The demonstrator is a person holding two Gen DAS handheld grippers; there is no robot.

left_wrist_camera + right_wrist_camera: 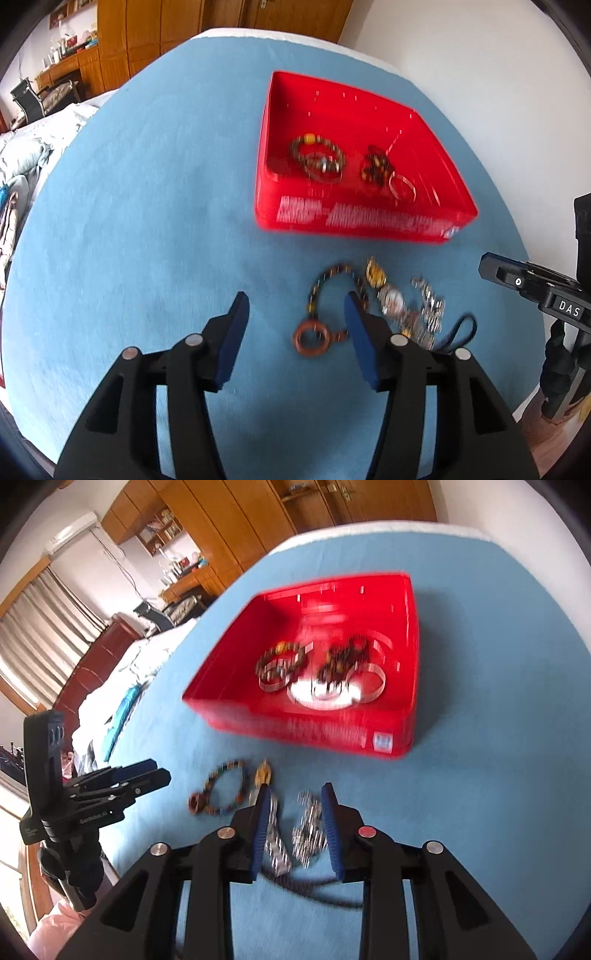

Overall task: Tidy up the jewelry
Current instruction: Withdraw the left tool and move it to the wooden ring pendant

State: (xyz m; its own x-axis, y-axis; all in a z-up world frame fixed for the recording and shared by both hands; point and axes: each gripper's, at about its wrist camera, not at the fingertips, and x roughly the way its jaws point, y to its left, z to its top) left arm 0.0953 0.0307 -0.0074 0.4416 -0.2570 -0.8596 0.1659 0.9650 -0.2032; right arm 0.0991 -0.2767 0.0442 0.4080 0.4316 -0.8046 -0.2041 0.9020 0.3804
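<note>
Here, on the blue cloth (147, 221), the left gripper (295, 314) hangs with jaws apart and empty beside a beaded bracelet (332, 291). Further right lie a watch (393, 301) and silver chain (308, 825), the right gripper (293, 799) narrowly open above them, gripping nothing. Behind sits the red tray (369, 221) holding bangles (321, 158).

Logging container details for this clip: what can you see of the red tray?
The red tray is a shallow, glossy rectangular box that looks like plastic or coated card, open-topped, with white print on its near wall. It sits flat on the blue cloth, beyond the loose jewelry. Inside lie beaded bracelets and thin metal bangles. Neither gripper touches it.
</note>
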